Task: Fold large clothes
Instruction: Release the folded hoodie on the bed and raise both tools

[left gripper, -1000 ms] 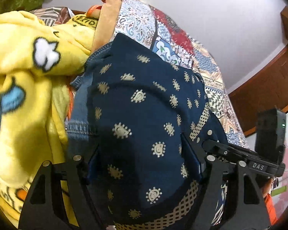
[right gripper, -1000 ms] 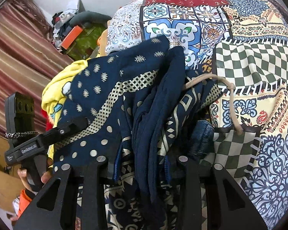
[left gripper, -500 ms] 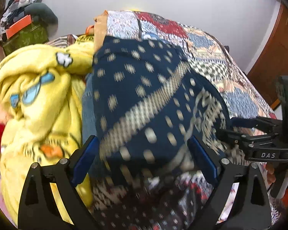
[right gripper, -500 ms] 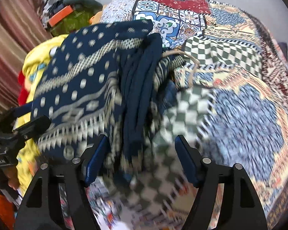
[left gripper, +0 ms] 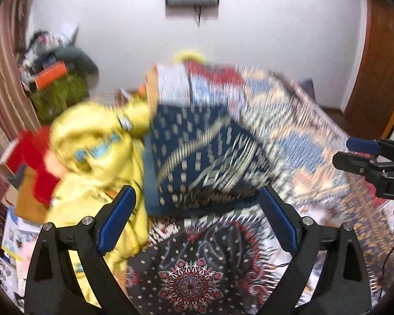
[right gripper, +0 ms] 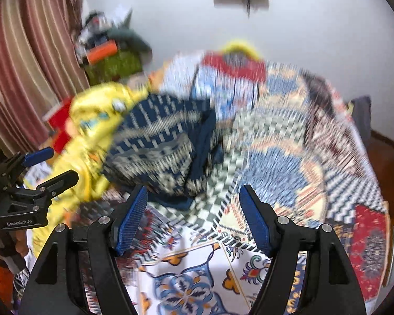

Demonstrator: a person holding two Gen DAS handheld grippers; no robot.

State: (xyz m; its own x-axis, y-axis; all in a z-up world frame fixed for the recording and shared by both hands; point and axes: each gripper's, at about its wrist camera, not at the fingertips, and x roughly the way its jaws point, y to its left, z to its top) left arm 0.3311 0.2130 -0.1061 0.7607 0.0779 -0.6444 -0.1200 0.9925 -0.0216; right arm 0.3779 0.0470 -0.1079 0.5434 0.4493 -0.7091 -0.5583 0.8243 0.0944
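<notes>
A home bedroom — patchwork-covered bed (right gripper: 289, 141), striped curtain (right gripper: 26, 52), cluttered corner pile (left gripper: 55, 60).

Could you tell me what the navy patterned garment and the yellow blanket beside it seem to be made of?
Navy patterned garment: apparently thin woven cloth, matte, lying flat in folds. Yellow blanket: probably plush fleece, given its slight sheen and puffy bunching. Motion blur leaves both uncertain.
</notes>
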